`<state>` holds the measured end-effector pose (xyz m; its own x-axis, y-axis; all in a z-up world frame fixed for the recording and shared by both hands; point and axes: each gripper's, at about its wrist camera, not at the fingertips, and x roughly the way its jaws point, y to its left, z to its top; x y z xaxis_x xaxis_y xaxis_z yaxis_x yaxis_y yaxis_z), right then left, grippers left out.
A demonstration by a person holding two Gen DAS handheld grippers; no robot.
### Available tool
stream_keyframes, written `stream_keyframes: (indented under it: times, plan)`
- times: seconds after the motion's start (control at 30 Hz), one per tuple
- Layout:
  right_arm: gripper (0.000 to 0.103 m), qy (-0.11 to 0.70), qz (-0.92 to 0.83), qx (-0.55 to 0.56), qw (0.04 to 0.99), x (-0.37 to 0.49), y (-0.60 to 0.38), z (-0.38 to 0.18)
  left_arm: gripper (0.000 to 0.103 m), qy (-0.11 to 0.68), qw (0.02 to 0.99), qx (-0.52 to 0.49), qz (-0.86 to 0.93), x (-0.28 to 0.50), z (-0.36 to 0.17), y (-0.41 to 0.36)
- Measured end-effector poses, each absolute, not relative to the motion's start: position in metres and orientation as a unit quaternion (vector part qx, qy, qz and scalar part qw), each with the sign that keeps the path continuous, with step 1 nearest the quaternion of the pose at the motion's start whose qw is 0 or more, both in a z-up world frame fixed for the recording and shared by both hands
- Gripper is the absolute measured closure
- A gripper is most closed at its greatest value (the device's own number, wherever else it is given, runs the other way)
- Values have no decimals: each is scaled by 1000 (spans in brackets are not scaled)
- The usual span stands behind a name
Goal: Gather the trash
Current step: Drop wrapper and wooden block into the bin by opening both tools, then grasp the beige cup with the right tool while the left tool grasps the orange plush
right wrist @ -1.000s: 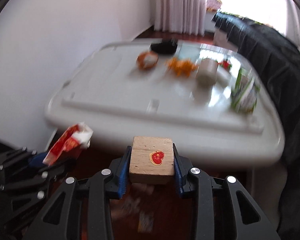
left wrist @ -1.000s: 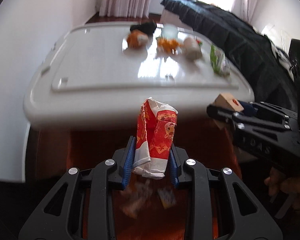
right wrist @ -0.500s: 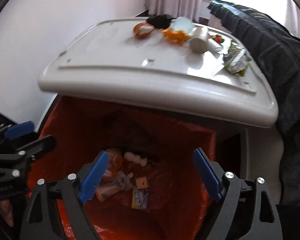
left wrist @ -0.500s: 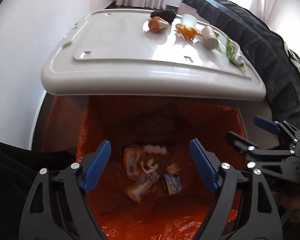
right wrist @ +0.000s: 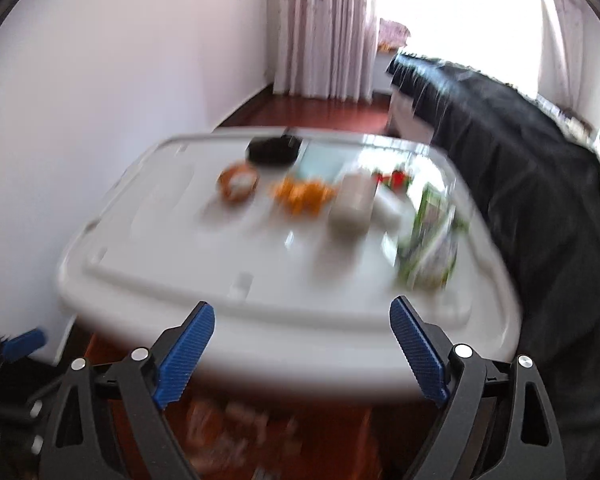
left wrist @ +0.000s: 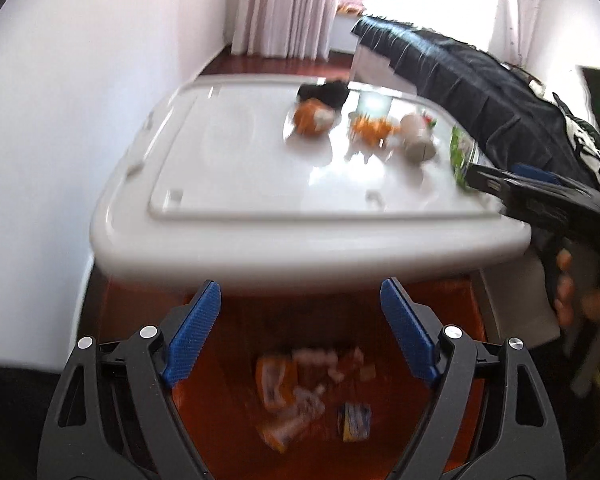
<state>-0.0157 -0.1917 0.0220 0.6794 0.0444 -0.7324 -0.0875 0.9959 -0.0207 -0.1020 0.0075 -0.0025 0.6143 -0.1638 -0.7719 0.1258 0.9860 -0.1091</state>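
My left gripper (left wrist: 300, 334) is open and empty above the orange-lined bin (left wrist: 432, 312), where several wrappers (left wrist: 288, 392) lie at the bottom. My right gripper (right wrist: 302, 350) is open and empty at the near edge of the white lid-like table (right wrist: 148, 216); it also shows at the right of the left wrist view (left wrist: 540, 196). On the table lie an orange wrapper ball (right wrist: 238, 180), orange peel (right wrist: 304, 196), a beige roll (right wrist: 354, 200), a green packet (right wrist: 432, 240) and a black item (right wrist: 274, 148). Both views are blurred.
A white wall (right wrist: 80, 120) runs along the left. A dark cloth-covered piece of furniture (right wrist: 540, 200) stands to the right of the table. Curtains (right wrist: 320, 28) and a bright window are at the back. A pale cup (left wrist: 374, 102) stands on the table.
One second ago the left gripper held a red wrapper and the right a wooden block; both were let go into the bin. Both views have since tilted up from the bin toward the table.
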Motion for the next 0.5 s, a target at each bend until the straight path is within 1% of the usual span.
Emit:
stream_keyframes:
  times: [0.17, 0.43, 0.5]
  plan:
    - [15, 400, 0, -46, 915, 48, -200, 6, 23, 394, 915, -14, -83, -67, 15, -10]
    - [15, 433, -35, -37, 900, 120, -221, -32, 23, 391, 916, -24, -91, -42, 9, -18]
    - [17, 440, -38, -43, 896, 129, -219, -39, 23, 396, 914, -22, -90, -41, 3, -17]
